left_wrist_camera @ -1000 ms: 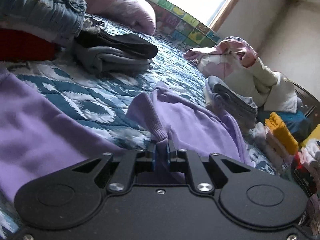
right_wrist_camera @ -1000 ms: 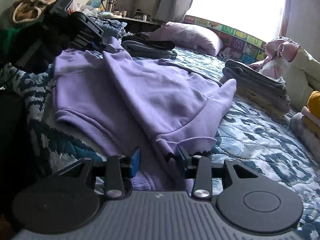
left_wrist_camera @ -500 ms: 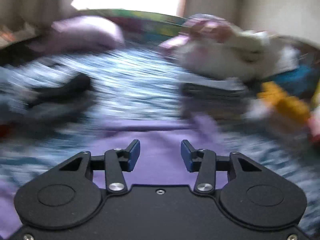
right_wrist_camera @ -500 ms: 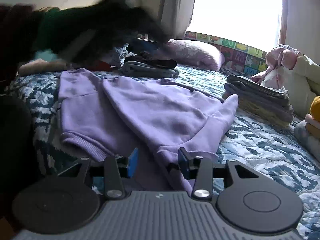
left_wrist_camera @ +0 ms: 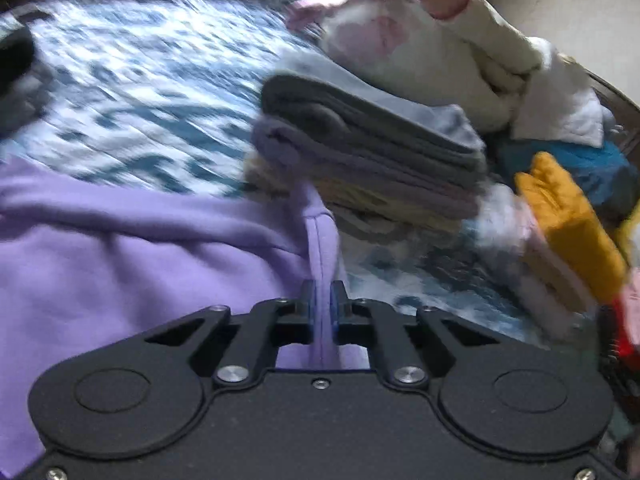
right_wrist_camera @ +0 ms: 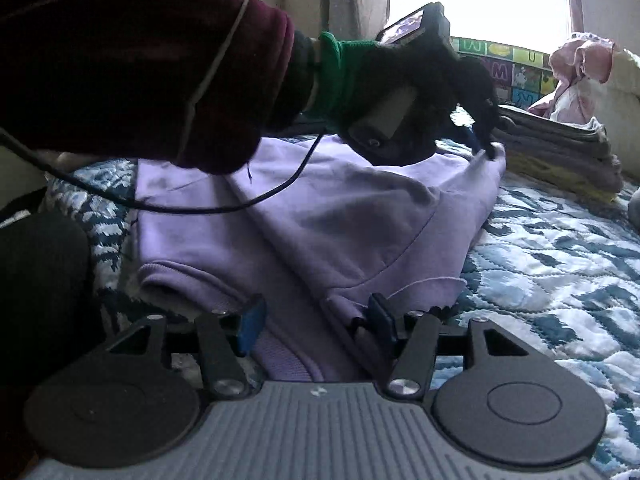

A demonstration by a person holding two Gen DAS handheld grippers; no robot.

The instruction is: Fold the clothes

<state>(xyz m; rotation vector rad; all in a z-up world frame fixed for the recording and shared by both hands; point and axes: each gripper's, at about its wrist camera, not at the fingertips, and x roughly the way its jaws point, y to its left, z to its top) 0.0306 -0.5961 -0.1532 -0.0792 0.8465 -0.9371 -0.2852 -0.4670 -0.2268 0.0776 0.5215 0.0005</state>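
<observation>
1. While lying across the frame's middle on the quilt [right_wrist_camera: 560,264], the purple sweatshirt [right_wrist_camera: 320,216] is being pinched by the closed left gripper [left_wrist_camera: 323,312].
2. Around its hem, lower centre, the right gripper [right_wrist_camera: 316,322] is being opened.

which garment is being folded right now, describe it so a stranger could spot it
On the blue and white patterned quilt covering the bed, look in front of the stack of folded grey clothes. The lilac sweatshirt lies spread flat there, one corner pinched in the left gripper. It is the only unfolded piece; its neighbours are stacked or heaped.
</observation>
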